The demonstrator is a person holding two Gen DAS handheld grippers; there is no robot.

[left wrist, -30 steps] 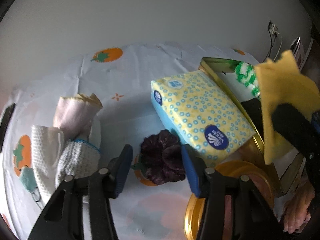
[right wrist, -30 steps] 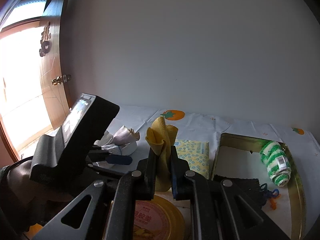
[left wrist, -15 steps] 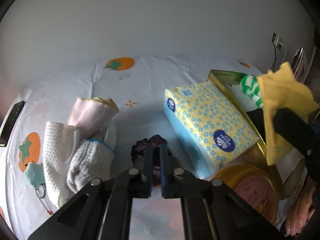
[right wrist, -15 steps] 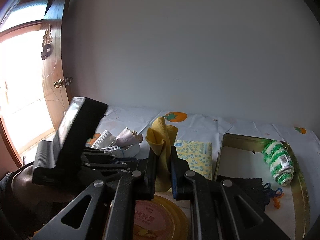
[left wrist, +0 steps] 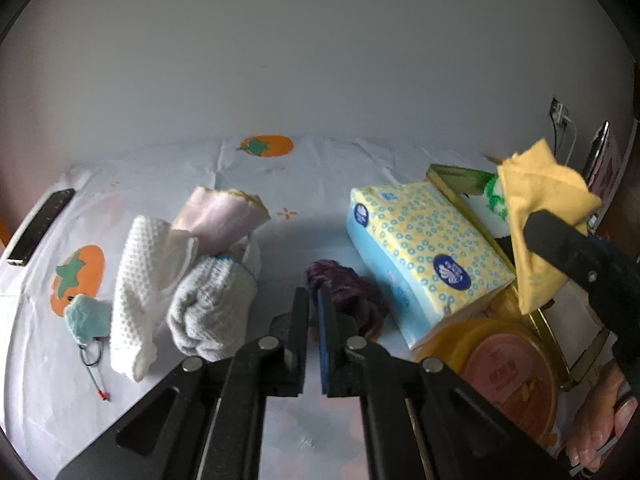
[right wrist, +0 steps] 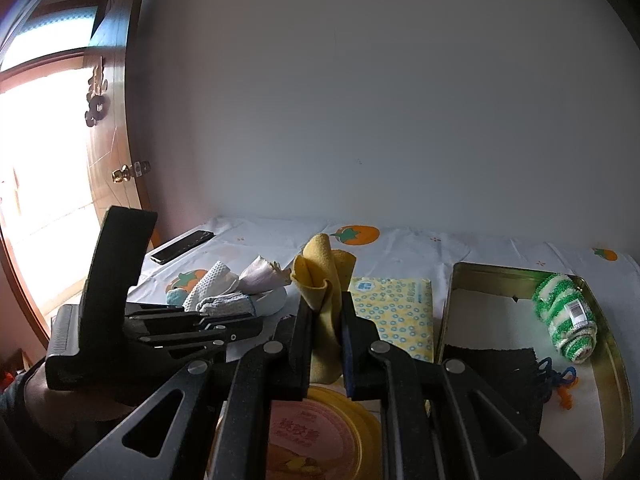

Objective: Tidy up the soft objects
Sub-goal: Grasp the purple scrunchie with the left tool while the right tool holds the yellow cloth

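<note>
The left gripper (left wrist: 314, 300) had its fingers pressed together beside the purple scrunchie (left wrist: 352, 294). The right gripper (right wrist: 326, 312) pinched the yellow cloth (right wrist: 322, 280).

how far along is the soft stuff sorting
Done: a green striped cloth and a black cloth lie in the gold tray. In hand: the right gripper pinches a yellow cloth; the left gripper is shut at the purple scrunchie. Left: the white towels, the pink cloth and the tissue pack.
</note>
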